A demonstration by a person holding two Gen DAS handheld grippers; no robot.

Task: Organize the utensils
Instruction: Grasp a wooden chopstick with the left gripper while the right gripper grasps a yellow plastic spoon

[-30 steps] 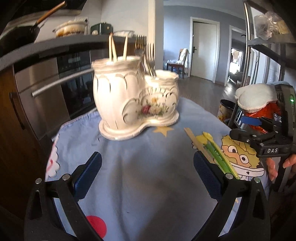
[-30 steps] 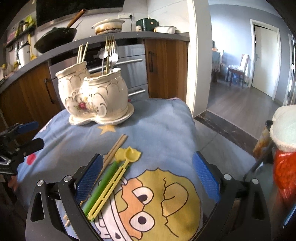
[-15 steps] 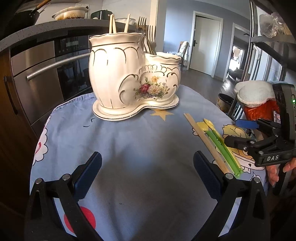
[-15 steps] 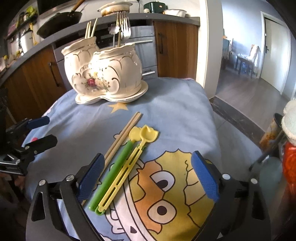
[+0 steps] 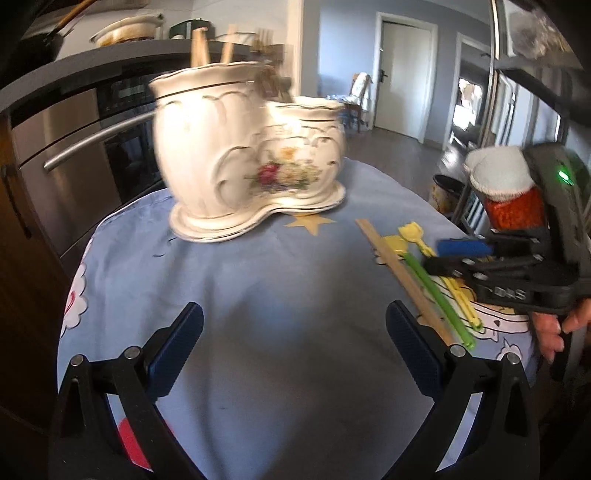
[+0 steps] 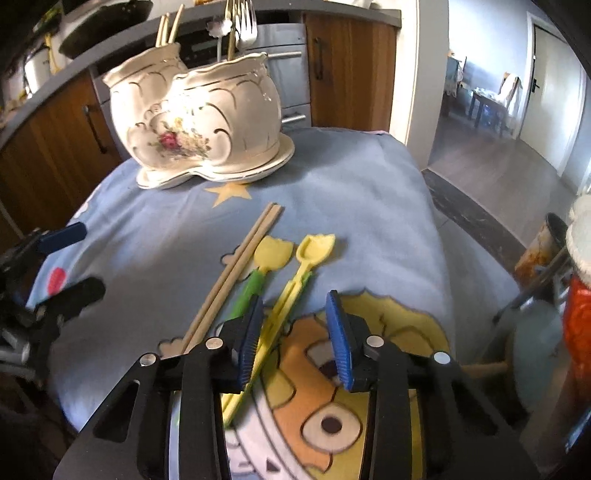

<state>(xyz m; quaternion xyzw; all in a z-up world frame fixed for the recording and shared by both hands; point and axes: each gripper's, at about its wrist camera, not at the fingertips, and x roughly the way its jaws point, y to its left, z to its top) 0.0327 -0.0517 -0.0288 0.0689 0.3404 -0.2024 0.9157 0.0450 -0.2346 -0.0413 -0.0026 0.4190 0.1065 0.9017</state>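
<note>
The right claw (image 6: 295, 332) is low over the desk (image 6: 155, 236), which has a blue cartoon cloth, w/ its jaws about half open – nothing gripped. The yellow spoon (image 6: 295, 280) has its handle running between the blue pads (image 6: 340, 332); the left pad sits just beside the handle, and I can't tell if it's touching. Just left of it lies the green spoon (image 6: 251, 284) w/ a yellow head, its handle passing under the left pad. Left again, a pair of chopsticks (image 6: 236, 266), side by side, pointing toward the holder (image 6: 199, 122).

The holder is a white ceramic double pot w/ a flower print on a joined base, at the far side of the cloth. Its taller pot has chopsticks standing in it; forks (image 6: 243, 22) stand in the wider one.

The left claw (image 5: 295, 350) hangs wide open above bare cloth – empty, well apart from the utensils, facing the holder. From the left view the right claw (image 5: 461, 254) sits over the spoons, the person's fingers (image 5: 550, 328) on its grip.
</note>
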